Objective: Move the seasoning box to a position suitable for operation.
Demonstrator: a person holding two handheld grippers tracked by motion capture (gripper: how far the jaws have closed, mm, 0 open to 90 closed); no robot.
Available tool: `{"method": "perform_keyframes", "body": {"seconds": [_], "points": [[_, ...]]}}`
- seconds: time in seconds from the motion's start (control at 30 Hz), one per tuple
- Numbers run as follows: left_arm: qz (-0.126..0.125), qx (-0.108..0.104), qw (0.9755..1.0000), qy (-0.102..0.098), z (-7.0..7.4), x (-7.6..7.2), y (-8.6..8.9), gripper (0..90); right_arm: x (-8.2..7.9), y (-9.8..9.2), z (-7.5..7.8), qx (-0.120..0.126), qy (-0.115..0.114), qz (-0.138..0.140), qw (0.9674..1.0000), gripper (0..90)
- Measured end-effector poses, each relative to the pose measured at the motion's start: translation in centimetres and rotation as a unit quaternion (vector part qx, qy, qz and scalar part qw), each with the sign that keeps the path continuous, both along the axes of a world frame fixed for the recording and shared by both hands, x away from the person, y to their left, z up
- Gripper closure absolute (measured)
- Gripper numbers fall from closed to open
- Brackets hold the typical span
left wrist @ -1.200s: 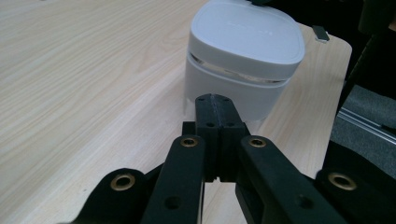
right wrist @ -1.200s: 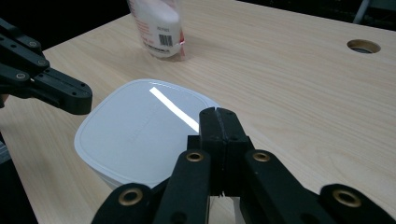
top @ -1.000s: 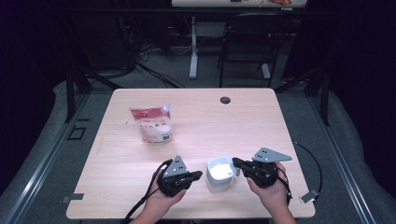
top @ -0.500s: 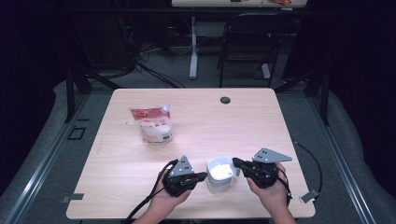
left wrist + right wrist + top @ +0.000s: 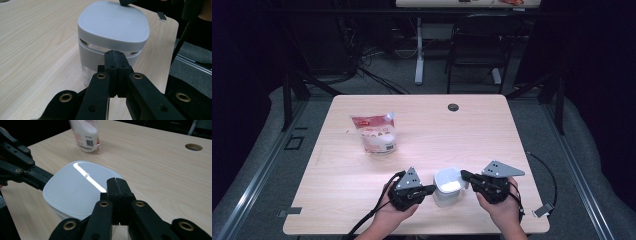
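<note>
Flanking the lidded white container [image 5: 448, 186] low in the frame, left gripper [image 5: 430, 189] and right gripper [image 5: 463, 175] press closed tips against it, seemingly bracing it.

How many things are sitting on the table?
2. A white tub with a lid sits near the front edge, between the two grippers. A bag stands farther back on the left. Nothing seems hidden.

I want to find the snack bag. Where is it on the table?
In the high view the bag stands on the table's left half, far from the person, beyond the white tub.
</note>
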State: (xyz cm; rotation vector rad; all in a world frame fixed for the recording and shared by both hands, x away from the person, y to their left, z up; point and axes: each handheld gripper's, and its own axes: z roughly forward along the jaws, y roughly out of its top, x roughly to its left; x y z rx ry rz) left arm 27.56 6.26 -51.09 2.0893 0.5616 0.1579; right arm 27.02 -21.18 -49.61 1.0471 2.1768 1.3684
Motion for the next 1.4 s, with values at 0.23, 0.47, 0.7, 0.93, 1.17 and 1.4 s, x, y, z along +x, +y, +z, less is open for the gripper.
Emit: {"method": "perform_keyframes", "body": {"seconds": [0.23, 0.47, 0.7, 0.93, 1.17, 1.4], "points": [[-0.002, -0.008, 1.0, -0.002, 0.2, 0.1, 0.1, 90.0, -1.3, 0.2, 0.2, -0.027, -0.016, -0.005, 0.9995, 86.0], [-0.002, -0.015, 0.9999, -0.003, 0.5, 0.2, 0.1, 90.0, -3.4, -0.5, -0.2, -0.03, -0.022, -0.004, 0.9993, 82.0], [-0.005, -0.016, 0.9999, -0.003, 0.7, 0.2, 0.0, 90.0, -4.0, 0.4, -0.6, -0.054, -0.04, 0.016, 0.9976, 73.1], [-0.004, -0.02, 0.9998, -0.003, 0.8, 0.3, 0.0, 90.0, -4.3, 0.7, -0.7, -0.069, -0.055, 0.019, 0.9959, 67.8], [-0.004, -0.021, 0.9998, -0.003, 0.8, 0.3, 0.0, 90.0, -4.1, 0.8, -1.2, -0.08, -0.061, 0.021, 0.9947, 53.7], [-0.005, -0.021, 0.9998, -0.002, 0.9, 0.3, 0.0, 90.0, -3.9, 0.8, -1.5, -0.08, -0.06, 0.02, 0.9948, 46.7]]}}
